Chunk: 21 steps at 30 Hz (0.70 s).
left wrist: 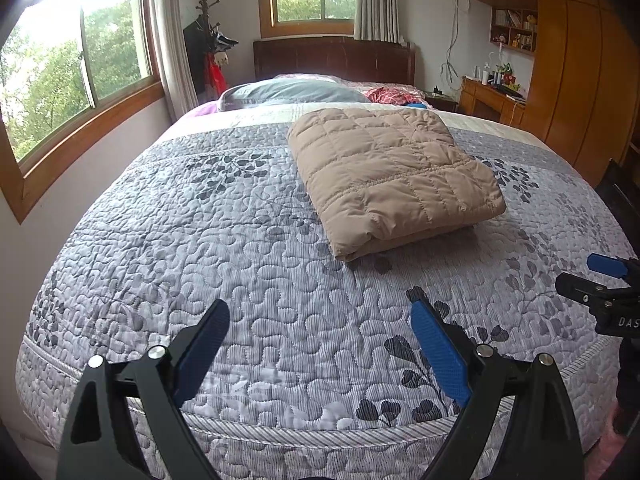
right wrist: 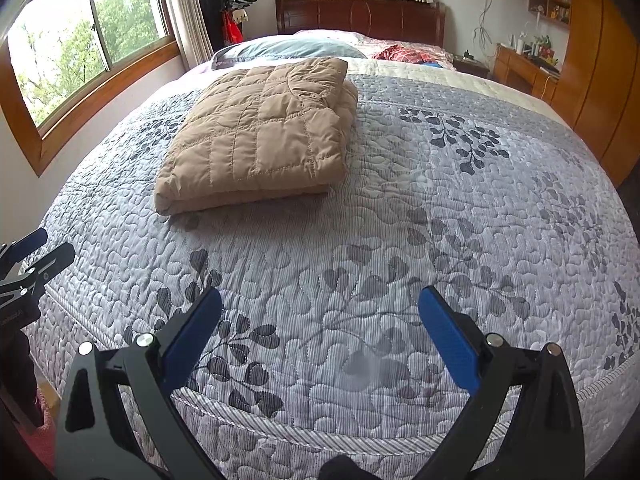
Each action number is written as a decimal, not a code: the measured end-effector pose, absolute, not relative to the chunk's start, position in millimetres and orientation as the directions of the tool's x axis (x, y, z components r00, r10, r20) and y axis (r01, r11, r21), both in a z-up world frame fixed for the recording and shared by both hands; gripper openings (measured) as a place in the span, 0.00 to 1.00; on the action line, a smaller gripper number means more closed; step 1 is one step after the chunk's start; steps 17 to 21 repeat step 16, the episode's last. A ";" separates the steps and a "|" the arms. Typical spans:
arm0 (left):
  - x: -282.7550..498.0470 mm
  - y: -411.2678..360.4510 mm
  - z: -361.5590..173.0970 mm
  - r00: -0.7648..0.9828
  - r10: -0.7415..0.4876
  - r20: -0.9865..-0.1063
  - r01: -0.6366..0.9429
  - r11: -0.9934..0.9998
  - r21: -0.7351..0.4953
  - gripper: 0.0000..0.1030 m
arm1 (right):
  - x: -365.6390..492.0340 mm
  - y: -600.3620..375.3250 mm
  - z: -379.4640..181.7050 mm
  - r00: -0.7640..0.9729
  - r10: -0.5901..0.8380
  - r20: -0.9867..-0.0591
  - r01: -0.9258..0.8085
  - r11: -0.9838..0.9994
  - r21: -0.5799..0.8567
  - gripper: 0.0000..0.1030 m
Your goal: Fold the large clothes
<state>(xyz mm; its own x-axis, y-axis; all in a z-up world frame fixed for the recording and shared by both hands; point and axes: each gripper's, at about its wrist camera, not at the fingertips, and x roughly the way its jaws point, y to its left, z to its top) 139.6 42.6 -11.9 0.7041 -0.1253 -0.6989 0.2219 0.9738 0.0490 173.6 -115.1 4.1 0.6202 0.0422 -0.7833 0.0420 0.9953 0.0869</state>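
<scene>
On bed (left wrist: pixel 240 240): folded jacket (left wrist: pixel 392 176); 2 grippers empty, fingers apart.

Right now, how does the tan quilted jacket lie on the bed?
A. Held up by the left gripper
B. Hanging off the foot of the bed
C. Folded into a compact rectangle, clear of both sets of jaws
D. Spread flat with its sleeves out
C: the tan quilted jacket lies as a stacked rectangle on the bedspread, with the left gripper and right gripper open and empty, short of it.
</scene>
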 end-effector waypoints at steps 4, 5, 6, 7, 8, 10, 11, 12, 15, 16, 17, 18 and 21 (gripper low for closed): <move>138.4 42.5 -11.7 0.708 -0.125 -0.695 0.223 0.973 0.052 0.90 | 173.8 -115.2 4.0 0.621 0.043 -0.782 0.042 0.995 0.088 0.95; 138.1 42.3 -11.6 0.708 -0.127 -0.695 0.225 0.973 0.052 0.90 | 173.8 -115.0 4.0 0.622 0.043 -0.782 0.042 0.995 0.088 0.95; 138.1 42.4 -11.5 0.708 -0.127 -0.695 0.226 0.973 0.052 0.90 | 173.7 -115.0 4.0 0.622 0.043 -0.782 0.042 0.995 0.088 0.95; 137.8 42.4 -11.6 0.709 -0.125 -0.694 0.225 0.973 0.054 0.90 | 173.7 -115.0 4.0 0.622 0.042 -0.782 0.042 0.995 0.088 0.95; 137.9 42.5 -11.7 0.710 -0.122 -0.694 0.223 0.973 0.057 0.90 | 173.9 -115.0 3.9 0.622 0.042 -0.782 0.042 0.995 0.088 0.95; 138.0 42.8 -11.4 0.710 -0.121 -0.694 0.223 0.973 0.058 0.90 | 173.7 -115.2 4.1 0.622 0.044 -0.782 0.042 0.995 0.089 0.95; 138.0 42.8 -11.5 0.709 -0.122 -0.694 0.223 0.973 0.057 0.90 | 173.7 -115.1 4.0 0.622 0.044 -0.782 0.043 0.995 0.090 0.95; 138.1 42.9 -11.5 0.709 -0.123 -0.694 0.224 0.973 0.056 0.90 | 173.6 -114.9 3.9 0.622 0.044 -0.782 0.044 0.995 0.092 0.95; 138.1 43.4 -12.0 0.710 -0.120 -0.694 0.222 0.973 0.059 0.90 | 173.2 -114.3 3.5 0.621 0.043 -0.782 0.047 0.995 0.092 0.95; 138.5 43.3 -12.1 0.710 -0.119 -0.694 0.222 0.973 0.060 0.90 | 173.1 -114.0 3.5 0.621 0.043 -0.783 0.048 0.995 0.092 0.95; 138.5 43.3 -12.1 0.710 -0.119 -0.694 0.222 0.973 0.060 0.90 | 173.1 -114.0 3.5 0.621 0.043 -0.783 0.048 0.995 0.092 0.95; 138.5 43.3 -12.1 0.710 -0.119 -0.694 0.222 0.973 0.060 0.90 | 173.1 -114.0 3.5 0.621 0.043 -0.783 0.048 0.995 0.092 0.95; 138.5 43.3 -12.1 0.710 -0.119 -0.694 0.222 0.973 0.060 0.90 | 173.1 -114.0 3.5 0.621 0.043 -0.783 0.048 0.995 0.092 0.95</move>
